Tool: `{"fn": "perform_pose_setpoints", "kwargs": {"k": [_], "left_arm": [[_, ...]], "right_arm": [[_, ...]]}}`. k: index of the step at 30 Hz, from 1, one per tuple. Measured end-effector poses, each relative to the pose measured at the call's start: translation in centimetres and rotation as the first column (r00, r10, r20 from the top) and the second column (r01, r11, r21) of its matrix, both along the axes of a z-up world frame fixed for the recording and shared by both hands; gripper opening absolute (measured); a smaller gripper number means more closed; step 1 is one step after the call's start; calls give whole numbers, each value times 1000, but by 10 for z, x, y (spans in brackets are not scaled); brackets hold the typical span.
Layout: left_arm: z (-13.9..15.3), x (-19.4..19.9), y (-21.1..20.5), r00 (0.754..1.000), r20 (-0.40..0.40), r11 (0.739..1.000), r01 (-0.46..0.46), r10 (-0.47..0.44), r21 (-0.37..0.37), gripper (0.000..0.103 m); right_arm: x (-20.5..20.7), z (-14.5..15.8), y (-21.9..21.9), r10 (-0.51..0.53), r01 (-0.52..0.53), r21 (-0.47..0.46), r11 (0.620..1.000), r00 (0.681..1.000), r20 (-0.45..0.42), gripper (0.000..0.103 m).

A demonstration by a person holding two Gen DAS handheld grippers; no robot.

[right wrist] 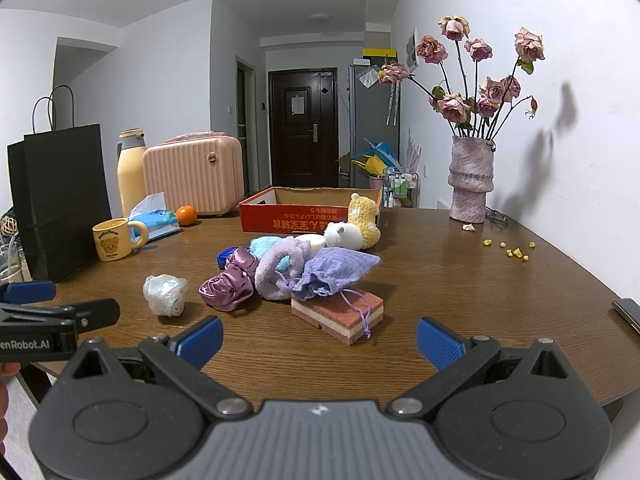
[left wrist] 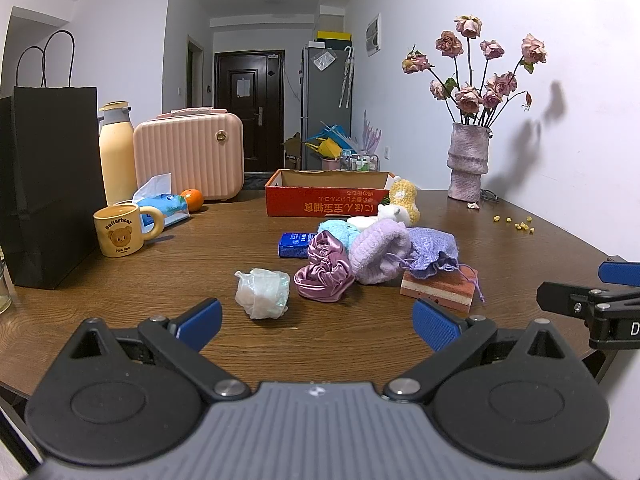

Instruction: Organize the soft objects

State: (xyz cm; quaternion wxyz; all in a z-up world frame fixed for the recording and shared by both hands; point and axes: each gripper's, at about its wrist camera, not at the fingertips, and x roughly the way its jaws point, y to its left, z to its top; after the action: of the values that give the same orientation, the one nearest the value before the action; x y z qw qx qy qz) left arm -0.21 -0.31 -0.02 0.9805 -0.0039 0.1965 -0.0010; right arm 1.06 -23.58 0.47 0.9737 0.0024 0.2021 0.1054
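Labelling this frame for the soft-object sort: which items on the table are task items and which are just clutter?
Task items: white crumpled wad, pink satin scrunchie, lilac fuzzy band, purple drawstring pouch, layered sponge, yellow knit toy, red cardboard box.

Clutter: bear mug, tissue pack, orange, black paper bag, vase of dried roses.

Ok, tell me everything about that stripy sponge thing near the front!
The sponge is a flat rectangular block in layers: pinkish-brown on top, a cream band, pink below. It looks soft and porous. It lies flat on the wooden table, nearest the cameras in the pile. The purple drawstring pouch rests on its back edge, and the pouch's cord trails across its top. Nothing grips it.
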Motion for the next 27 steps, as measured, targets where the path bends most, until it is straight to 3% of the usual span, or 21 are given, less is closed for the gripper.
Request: {"fn": "perform_pose_setpoints", "kwargs": {"k": [27], "left_arm": [[4, -4, -5, 1000, 6, 1000, -3, 3, 4, 103]], "right_arm": [[-3, 2, 1, 1, -1, -3, 1000, 1000, 3, 103]]}}
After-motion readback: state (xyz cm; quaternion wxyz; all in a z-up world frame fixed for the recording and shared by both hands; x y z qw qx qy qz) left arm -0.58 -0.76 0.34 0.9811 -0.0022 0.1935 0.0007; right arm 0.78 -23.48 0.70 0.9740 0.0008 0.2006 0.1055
